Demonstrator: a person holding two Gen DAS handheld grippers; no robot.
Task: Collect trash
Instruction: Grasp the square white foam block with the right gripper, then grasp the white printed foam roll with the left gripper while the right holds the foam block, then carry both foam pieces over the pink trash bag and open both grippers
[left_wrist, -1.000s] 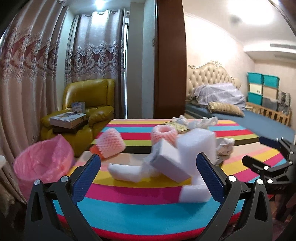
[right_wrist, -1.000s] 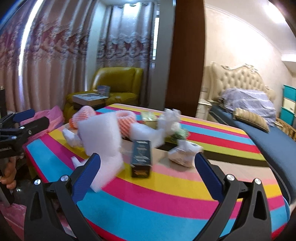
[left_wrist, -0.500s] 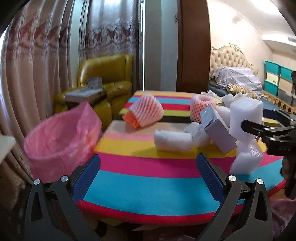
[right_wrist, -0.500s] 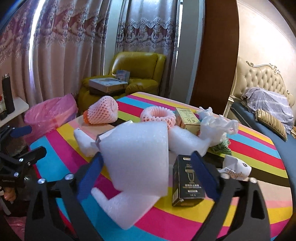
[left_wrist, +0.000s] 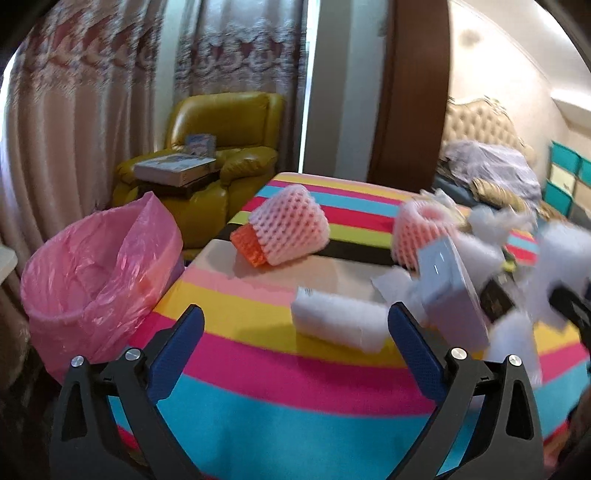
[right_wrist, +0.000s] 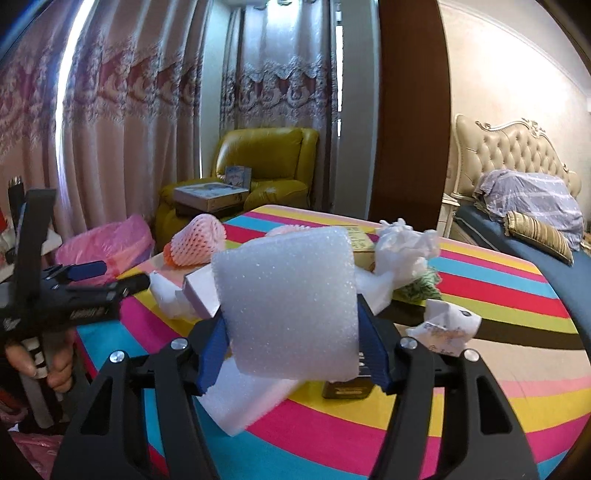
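Closed right gripper (right_wrist: 291, 354) onto white foam sheet (right_wrist: 288, 302), open half a second before, making it ready for pink-lined bin (left_wrist: 99, 280); kept left gripper (left_wrist: 295, 332) spread, empty.

A yellow leather armchair (right_wrist: 266, 162) stands in the corner, in front of long pink curtains (right_wrist: 122, 129) with a lace pattern. On the armchair lies a flat box (right_wrist: 210, 194), and a smaller picture box (right_wrist: 238, 174) leans upright behind it on the seat. To the right of the armchair there is a dark brown wooden panel (right_wrist: 406, 110). Further right stands a bed with a cream tufted headboard (right_wrist: 513, 147). On the bed lie a grey striped blanket (right_wrist: 532, 195) and, just beside it, a golden striped pillow (right_wrist: 539, 236). In the left wrist view, teal storage boxes (left_wrist: 565, 177) are stacked against the far wall, beyond the bed.
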